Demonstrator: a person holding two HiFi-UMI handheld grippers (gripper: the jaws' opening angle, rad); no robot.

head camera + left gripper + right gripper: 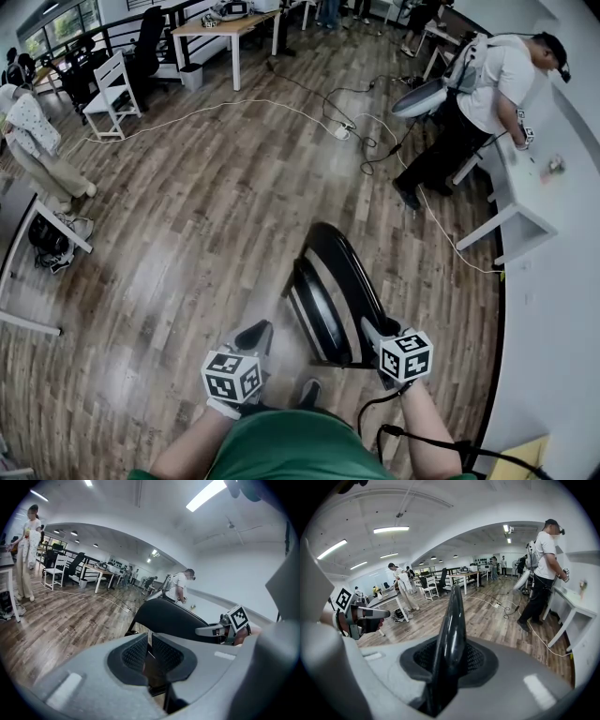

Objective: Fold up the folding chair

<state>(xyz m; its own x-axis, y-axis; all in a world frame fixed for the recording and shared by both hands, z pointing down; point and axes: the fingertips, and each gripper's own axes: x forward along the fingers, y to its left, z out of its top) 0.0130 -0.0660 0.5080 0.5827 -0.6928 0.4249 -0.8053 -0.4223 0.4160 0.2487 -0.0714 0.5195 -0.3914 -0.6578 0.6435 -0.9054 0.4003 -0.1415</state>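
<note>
Chair: the folding chair is on the wooden floor right in front of the person. It's black and glossy. In the head view its two panels sit close together and nearly edge-on, so it looks pretty much folded flat already.

Right gripper: the right gripper is clamped onto the chair on the side nearest the person. In the right gripper view a thin black panel stands up straight between the jaws, with a mesh pad pressed against each side of it.

Left gripper: the left gripper hangs just to the left of the chair, near it but not touching as far as I can see. Its jaws are basically closed, with only a sliver of gap between the pads, and I can't make out anything pinched in there.

Grippers vs each other: they're side by side, low and close to the person's body. Each shows up in the other's camera.

Background, right: a person in a white shirt leans over a white desk by the wall.

Background, left: another person stands well off from the chair, with a white chair further back.

Floor stuff: a white cable snakes across the boards, well away from the folding chair.

Far end: a wooden-topped table.
</note>
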